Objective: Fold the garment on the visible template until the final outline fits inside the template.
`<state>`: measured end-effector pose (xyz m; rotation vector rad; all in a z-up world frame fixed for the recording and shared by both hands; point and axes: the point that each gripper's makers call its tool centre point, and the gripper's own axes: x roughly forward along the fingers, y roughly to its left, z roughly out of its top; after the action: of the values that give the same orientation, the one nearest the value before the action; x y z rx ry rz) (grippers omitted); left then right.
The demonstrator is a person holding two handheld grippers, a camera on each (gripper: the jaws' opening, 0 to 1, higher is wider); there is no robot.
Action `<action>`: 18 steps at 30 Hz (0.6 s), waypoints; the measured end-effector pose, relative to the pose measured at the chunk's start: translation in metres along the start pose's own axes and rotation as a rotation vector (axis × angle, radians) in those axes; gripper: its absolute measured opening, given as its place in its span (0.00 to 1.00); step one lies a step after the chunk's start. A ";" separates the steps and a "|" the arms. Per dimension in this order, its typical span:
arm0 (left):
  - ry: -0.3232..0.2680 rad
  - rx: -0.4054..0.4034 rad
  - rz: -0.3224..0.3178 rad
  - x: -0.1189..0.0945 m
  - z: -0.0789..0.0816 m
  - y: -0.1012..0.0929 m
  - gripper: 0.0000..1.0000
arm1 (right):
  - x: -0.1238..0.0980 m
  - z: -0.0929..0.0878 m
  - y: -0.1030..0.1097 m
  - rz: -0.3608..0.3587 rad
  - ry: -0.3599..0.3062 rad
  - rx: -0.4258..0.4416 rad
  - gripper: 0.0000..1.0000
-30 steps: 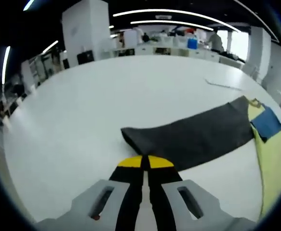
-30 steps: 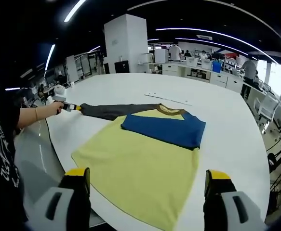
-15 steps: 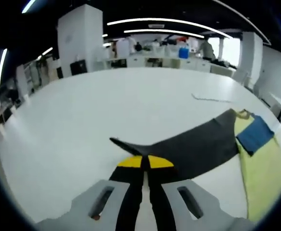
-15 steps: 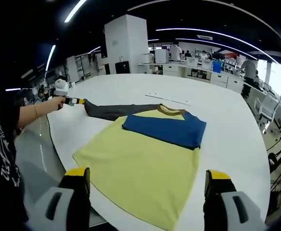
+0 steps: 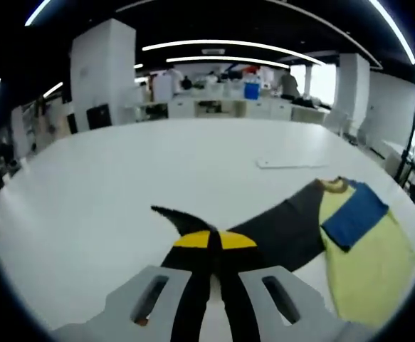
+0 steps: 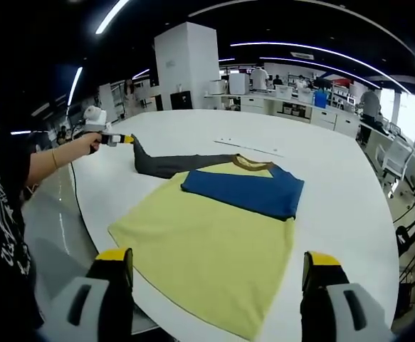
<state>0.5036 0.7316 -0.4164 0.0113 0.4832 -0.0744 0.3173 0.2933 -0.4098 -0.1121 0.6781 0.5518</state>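
White table [image 6: 349, 192], sleeve [image 5: 278, 231] pinched between left gripper [image 5: 214, 241] jaws

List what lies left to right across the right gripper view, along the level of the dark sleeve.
Person's hand → left gripper, shut on the sleeve end → dark sleeve → brown collar → blue sleeve → bare white table.
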 end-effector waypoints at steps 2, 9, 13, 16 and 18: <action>-0.005 0.010 -0.022 0.000 0.004 -0.010 0.00 | -0.001 0.000 0.000 -0.004 -0.001 -0.003 0.99; -0.017 0.040 -0.068 0.004 0.014 -0.032 0.00 | -0.002 -0.004 0.002 0.002 0.000 -0.004 0.99; -0.029 0.044 -0.097 0.006 0.022 -0.047 0.00 | -0.003 -0.005 0.004 0.011 -0.003 -0.004 0.99; -0.039 0.044 -0.140 0.008 0.028 -0.064 0.00 | -0.004 -0.005 0.006 0.017 -0.010 -0.007 0.99; -0.040 0.047 -0.153 0.009 0.031 -0.072 0.00 | -0.005 -0.002 0.008 0.029 -0.028 -0.004 0.99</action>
<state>0.5206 0.6580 -0.3927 0.0185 0.4413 -0.2350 0.3085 0.2975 -0.4078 -0.0986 0.6522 0.5817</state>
